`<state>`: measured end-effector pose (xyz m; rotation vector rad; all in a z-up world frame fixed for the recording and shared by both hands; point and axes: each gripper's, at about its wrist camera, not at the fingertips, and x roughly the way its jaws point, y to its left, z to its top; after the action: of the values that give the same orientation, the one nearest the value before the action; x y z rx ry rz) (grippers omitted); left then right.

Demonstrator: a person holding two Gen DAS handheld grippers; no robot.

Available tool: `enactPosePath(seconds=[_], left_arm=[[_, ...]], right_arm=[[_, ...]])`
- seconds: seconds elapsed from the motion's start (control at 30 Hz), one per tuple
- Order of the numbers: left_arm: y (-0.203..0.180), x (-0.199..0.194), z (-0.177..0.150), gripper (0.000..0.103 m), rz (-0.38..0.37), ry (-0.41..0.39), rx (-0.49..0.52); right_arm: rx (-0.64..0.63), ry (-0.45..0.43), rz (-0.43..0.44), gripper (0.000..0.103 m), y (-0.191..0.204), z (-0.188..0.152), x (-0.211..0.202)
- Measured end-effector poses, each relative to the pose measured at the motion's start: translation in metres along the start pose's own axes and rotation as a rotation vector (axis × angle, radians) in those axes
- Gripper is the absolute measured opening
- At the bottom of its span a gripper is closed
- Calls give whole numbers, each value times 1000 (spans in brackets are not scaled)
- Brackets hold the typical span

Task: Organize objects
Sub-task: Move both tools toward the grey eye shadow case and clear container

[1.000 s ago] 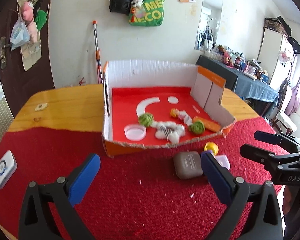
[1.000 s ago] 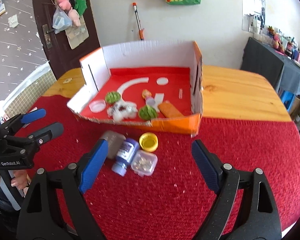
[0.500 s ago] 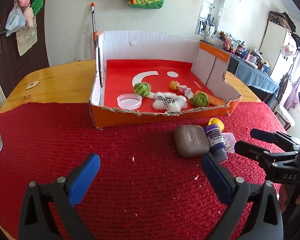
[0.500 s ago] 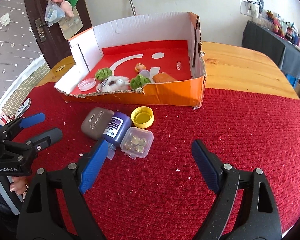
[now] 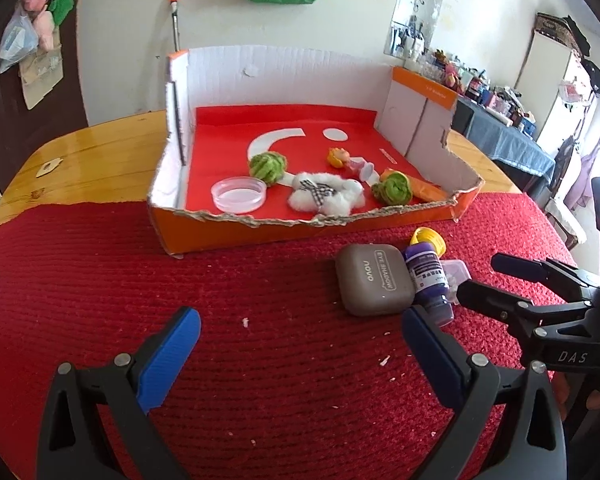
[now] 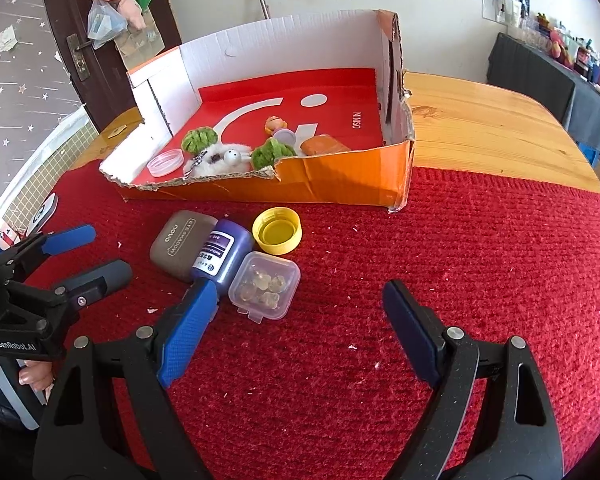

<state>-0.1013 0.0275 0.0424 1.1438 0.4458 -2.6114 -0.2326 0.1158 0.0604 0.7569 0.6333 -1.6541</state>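
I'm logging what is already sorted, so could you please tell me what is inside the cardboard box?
Inside the cardboard box: a clear round lid, two green balls, a white plush toy, a small figurine and an orange item, partly hidden behind the front wall.

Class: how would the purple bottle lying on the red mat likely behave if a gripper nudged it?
The purple bottle lies on its side, so it may roll. The brown case touching it would probably block one direction. The ribbed mat likely slows it.
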Motion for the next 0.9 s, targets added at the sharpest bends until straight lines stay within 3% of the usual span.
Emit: enactPosePath(seconds=[0.53,0.9], left_arm=[[-28,35,15,103,-2,100,81],[-8,32,14,103,46,103,59]], right_arm=[[43,12,36,86,-27,9,6],[12,27,54,86,-18,6,9]])
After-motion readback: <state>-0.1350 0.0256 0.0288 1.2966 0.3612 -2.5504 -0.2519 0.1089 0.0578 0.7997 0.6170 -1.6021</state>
